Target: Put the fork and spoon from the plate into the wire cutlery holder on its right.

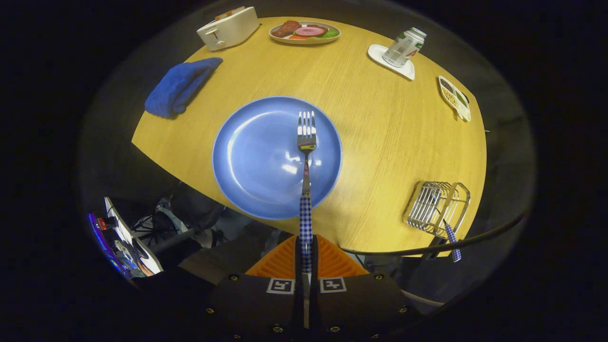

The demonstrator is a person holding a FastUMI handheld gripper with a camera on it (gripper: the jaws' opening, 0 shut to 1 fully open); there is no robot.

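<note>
The hand-held gripper (306,256) pinches the blue-and-white checked handle of a shiny metal fork (306,142), its two fingers pressed against the handle from either side. The fork's long axis runs straight ahead along the fingers, tines pointing away, and it hangs over the right half of the round blue plate (247,156) on the pale wooden desk (389,137); whether the tines touch the plate cannot be told. The silver wire cutlery holder (437,206) stands well to the right of the fingers, near the desk's near edge and apart from the plate, so the coming move likely calls for carrying the fork rightward. A second checked handle, probably the spoon (452,242), already pokes out of the holder toward the desk's edge.
</note>
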